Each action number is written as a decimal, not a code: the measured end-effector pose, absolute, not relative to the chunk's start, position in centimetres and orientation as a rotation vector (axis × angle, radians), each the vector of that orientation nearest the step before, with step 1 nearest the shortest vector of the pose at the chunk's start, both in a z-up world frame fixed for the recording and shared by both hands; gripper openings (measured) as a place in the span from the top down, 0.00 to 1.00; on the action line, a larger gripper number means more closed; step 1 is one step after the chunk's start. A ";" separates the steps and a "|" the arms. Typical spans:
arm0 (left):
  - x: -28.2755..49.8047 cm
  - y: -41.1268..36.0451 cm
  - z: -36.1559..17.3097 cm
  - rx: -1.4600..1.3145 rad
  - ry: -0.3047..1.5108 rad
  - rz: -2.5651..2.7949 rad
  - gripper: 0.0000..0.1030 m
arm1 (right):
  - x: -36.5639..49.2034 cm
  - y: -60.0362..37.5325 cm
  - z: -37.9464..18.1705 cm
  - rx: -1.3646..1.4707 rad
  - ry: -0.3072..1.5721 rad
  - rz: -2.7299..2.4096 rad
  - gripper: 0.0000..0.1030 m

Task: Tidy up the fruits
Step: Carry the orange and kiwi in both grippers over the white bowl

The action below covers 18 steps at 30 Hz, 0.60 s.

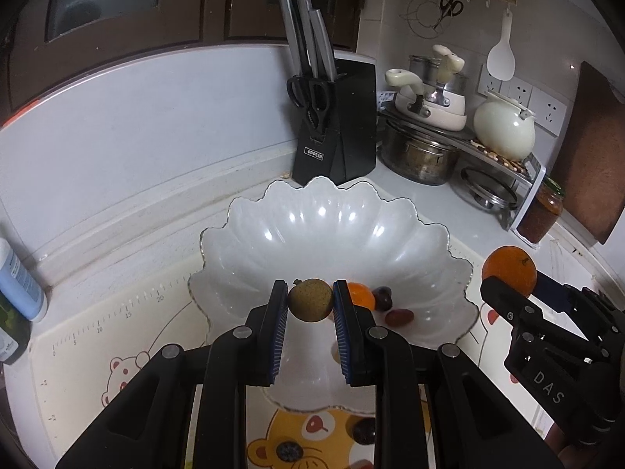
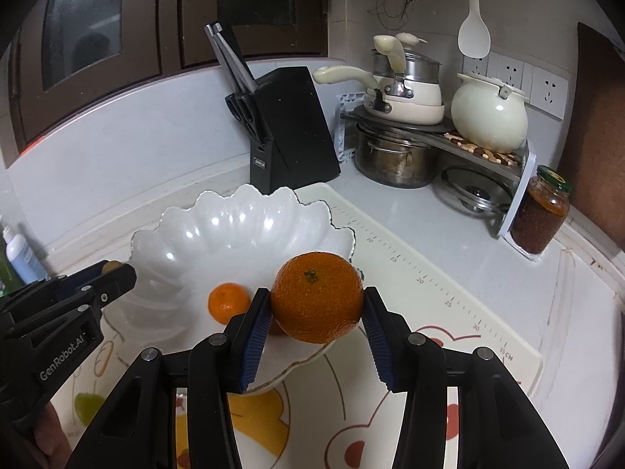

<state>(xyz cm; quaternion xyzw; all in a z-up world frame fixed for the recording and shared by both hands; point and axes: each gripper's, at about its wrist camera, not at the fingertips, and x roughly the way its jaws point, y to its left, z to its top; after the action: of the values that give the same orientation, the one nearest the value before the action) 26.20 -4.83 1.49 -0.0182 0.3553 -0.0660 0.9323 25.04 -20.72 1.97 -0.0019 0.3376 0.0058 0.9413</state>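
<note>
My left gripper [image 1: 310, 300] is shut on a small round brown-green fruit [image 1: 310, 299] and holds it over the near part of the white scalloped bowl [image 1: 273, 211]. In the bowl lie a small orange [image 1: 361, 295], a dark grape [image 1: 382, 297] and a red grape [image 1: 399, 315]. My right gripper [image 2: 317, 306] is shut on a large orange [image 2: 317, 301] above the bowl's right rim [image 2: 343, 234]. The small orange also shows in the right wrist view [image 2: 228, 301]. The right gripper with its orange [image 1: 509, 269] shows at the right of the left wrist view, and the left gripper [image 2: 113, 271] at the left of the right wrist view.
A cartoon mat [image 2: 449, 312] with ruler marks covers the counter. A dark fruit [image 1: 363, 430] and another [image 1: 288, 451] lie on it near me. A black knife block [image 1: 336, 125], pots on a rack [image 2: 394, 156], a jar [image 2: 541, 211] and bottles [image 1: 17, 277] stand around.
</note>
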 end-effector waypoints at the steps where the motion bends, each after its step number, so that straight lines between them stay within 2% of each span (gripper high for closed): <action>1: 26.5 -4.9 1.3 -0.035 0.731 -0.136 0.77 | 25.3 -20.8 1.9 -0.004 0.692 0.010 0.53; 18: 29.1 -3.9 -0.5 -0.015 0.798 -0.102 0.77 | 27.7 -19.9 0.4 -0.019 0.734 0.030 0.53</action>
<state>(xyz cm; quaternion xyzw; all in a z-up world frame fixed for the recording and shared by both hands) 29.10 -3.92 -0.52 -0.0071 0.3882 -0.0494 0.9202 27.65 -19.87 0.40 -0.0095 0.3587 0.0148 0.9333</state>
